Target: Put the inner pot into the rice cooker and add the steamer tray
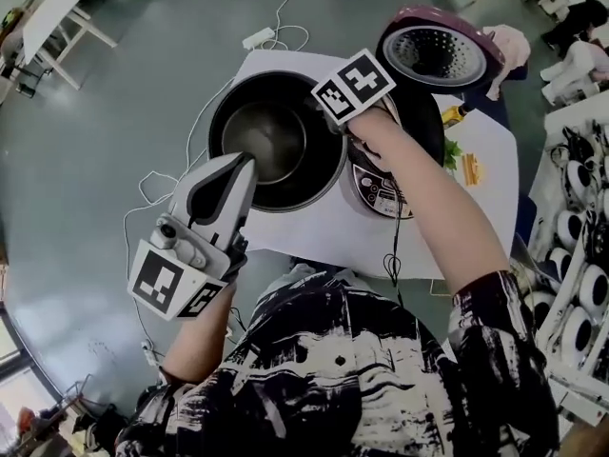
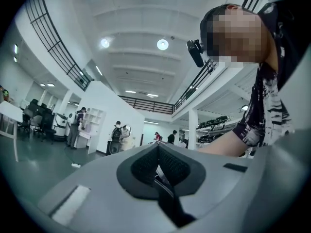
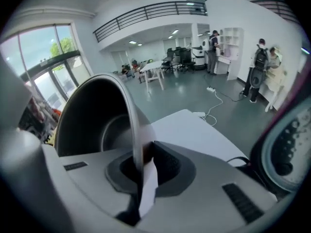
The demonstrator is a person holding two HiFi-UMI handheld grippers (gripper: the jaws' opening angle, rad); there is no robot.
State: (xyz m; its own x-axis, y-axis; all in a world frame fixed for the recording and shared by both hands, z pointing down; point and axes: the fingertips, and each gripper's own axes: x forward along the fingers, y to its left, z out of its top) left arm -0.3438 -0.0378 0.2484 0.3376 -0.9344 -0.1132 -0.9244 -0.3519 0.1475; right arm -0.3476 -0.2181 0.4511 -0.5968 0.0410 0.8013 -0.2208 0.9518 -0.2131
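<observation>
The dark inner pot (image 1: 271,141) hangs tilted over the white table (image 1: 314,241), its metal inside facing up. My right gripper (image 1: 335,122) is shut on the pot's right rim. In the right gripper view the thin rim (image 3: 133,130) runs down between the pads of the right gripper (image 3: 141,161). The maroon rice cooker (image 1: 381,196) stands to the right under my forearm, its lid (image 1: 440,50) open and showing a perforated inner plate. My left gripper (image 1: 249,160) points at the pot's near-left side, shut and empty. Its view shows the left gripper's (image 2: 158,161) pads together, facing the hall.
Yellow and green items (image 1: 466,165) lie on the table's right part. A power strip (image 1: 259,38) and cables lie on the floor behind the table. Shelves with white appliances (image 1: 580,246) stand at the right. Another table (image 1: 48,17) is at the far left.
</observation>
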